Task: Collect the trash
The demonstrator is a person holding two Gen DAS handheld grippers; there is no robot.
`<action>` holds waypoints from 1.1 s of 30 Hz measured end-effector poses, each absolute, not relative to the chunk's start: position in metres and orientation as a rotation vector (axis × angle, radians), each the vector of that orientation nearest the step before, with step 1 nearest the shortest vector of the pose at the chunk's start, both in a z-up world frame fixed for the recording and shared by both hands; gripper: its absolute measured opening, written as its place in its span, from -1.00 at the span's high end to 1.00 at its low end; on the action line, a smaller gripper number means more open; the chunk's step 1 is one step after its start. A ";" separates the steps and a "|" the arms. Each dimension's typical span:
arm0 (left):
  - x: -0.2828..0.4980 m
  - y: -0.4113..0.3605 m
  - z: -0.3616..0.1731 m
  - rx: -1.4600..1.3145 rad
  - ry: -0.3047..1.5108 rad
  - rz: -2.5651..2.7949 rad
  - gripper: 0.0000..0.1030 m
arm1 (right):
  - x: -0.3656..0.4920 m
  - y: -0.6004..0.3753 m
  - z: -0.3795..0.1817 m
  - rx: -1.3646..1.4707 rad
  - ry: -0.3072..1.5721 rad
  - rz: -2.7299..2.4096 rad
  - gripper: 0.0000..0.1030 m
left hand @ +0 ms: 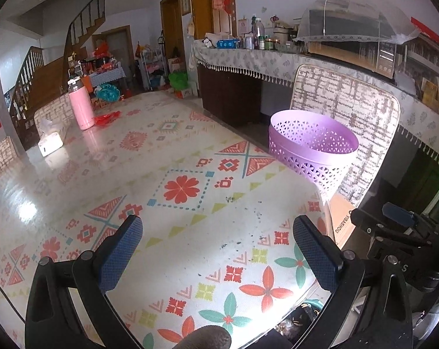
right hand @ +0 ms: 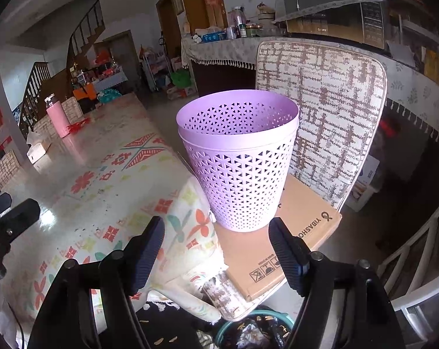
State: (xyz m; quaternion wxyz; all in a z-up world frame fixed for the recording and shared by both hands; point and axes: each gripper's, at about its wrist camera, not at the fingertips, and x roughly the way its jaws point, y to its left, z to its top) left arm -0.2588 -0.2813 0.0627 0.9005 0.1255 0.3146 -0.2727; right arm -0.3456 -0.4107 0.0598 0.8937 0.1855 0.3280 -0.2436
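A purple lattice wastebasket (right hand: 239, 160) stands upright on a brown cardboard box (right hand: 280, 250) that lies on a chair seat beside the table. My right gripper (right hand: 219, 253) is open just in front of the basket's foot, with nothing between its fingers. The left gripper (left hand: 219, 250) hovers open over the patterned tablecloth (left hand: 181, 189), also empty. Small dark crumbs (left hand: 242, 221) are scattered on the cloth just ahead of it. The basket (left hand: 312, 151) shows to its right, past the table edge. A red wrapper (left hand: 106, 117) lies far back on the table.
A pink bottle (left hand: 80, 107) and a white tissue box (left hand: 49, 142) stand at the table's far left. The chair's woven backrest (right hand: 329, 116) rises behind the basket. A teal bin (right hand: 254, 331) with dark scraps sits on the floor below. A cluttered counter (left hand: 277, 58) runs behind.
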 end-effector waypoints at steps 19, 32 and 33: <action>-0.259 -0.287 0.057 0.281 0.686 -0.578 -1.00 | -0.348 -0.414 0.057 0.407 0.690 -0.500 -0.54; -0.259 -0.287 0.056 0.281 0.692 -0.580 -1.00 | -0.349 -0.414 0.056 0.408 0.692 -0.500 -0.55; -0.259 -0.287 0.056 0.281 0.692 -0.579 -1.00 | -0.349 -0.414 0.056 0.408 0.693 -0.500 -0.55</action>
